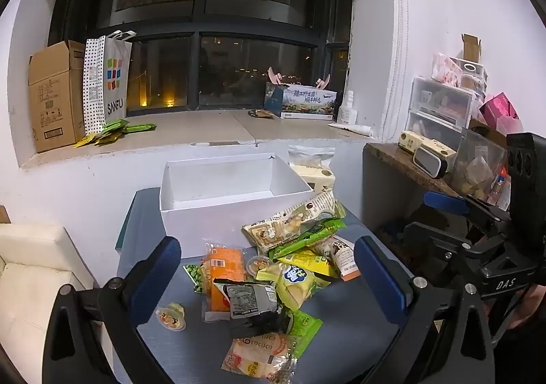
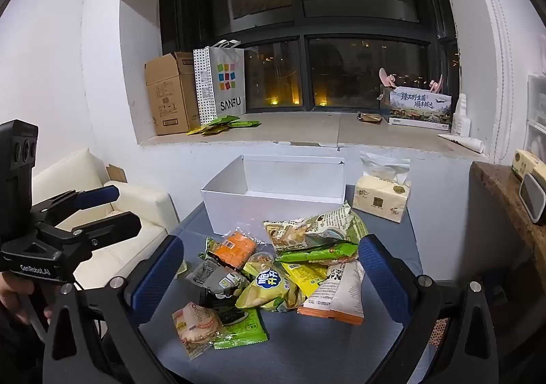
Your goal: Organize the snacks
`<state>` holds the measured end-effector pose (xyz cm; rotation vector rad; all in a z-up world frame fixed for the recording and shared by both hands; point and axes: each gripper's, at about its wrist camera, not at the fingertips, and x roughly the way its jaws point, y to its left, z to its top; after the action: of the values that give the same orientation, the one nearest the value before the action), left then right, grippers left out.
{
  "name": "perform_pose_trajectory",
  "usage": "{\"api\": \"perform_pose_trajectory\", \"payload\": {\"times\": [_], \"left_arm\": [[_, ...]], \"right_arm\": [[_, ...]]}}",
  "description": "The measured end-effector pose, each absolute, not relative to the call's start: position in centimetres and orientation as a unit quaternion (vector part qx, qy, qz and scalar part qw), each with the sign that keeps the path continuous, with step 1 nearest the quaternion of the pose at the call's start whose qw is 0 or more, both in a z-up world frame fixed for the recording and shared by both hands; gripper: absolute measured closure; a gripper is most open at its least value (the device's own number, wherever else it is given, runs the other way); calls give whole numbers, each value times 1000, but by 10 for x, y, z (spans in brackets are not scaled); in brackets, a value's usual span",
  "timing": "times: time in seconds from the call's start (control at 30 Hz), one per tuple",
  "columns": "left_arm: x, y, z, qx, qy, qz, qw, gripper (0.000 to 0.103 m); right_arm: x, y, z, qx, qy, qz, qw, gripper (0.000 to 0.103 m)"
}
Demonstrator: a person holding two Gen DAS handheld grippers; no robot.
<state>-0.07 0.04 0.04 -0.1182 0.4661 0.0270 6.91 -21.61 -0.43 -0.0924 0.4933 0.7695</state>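
Two hand-held grippers hover side by side above a small grey table, both tilted downward, both with blue-padded jaws spread wide and nothing between them. The left gripper (image 1: 266, 278) frames the snack pile from the table's left; the right gripper (image 2: 271, 278) frames it from the right. Each shows at the edge of the other's view, with part of a hand (image 2: 15, 298) on the left one.

The snack pile (image 2: 279, 268) lies loose in the middle of the table (image 2: 324, 350), packets overlapping. Nearest the front edge is a pale round-cake packet (image 2: 196, 322), touching a green packet (image 2: 244, 327). Behind them lie a grey and black packet (image 2: 218, 278), an orange packet (image 2: 235, 247), a yellow-green crisp bag (image 2: 269, 292), and a white and orange packet (image 2: 339, 295) on the right. A large beige printed bag (image 2: 314, 230) sits at the back of the pile. A small jelly cup (image 1: 170, 315) rests alone near the table's left edge.

An open white box (image 2: 273, 200), empty, stands at the back edge, just behind the pile. A tissue pack (image 2: 382, 198) sits at the back right corner.

Beyond the table, a windowsill (image 2: 307, 131) holds a cardboard box (image 2: 170, 94), a shopping bag (image 2: 221, 84) and green sachets (image 2: 221, 124). A cream sofa (image 2: 112, 230) stands left.
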Motion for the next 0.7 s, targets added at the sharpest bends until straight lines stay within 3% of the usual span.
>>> {"api": "perform_pose_trajectory", "payload": {"times": [0.7], "left_arm": [[-2, -1, 4, -54, 233, 12, 971, 0]], "right_arm": [[68, -215, -4, -45, 242, 375, 894, 0]]}}
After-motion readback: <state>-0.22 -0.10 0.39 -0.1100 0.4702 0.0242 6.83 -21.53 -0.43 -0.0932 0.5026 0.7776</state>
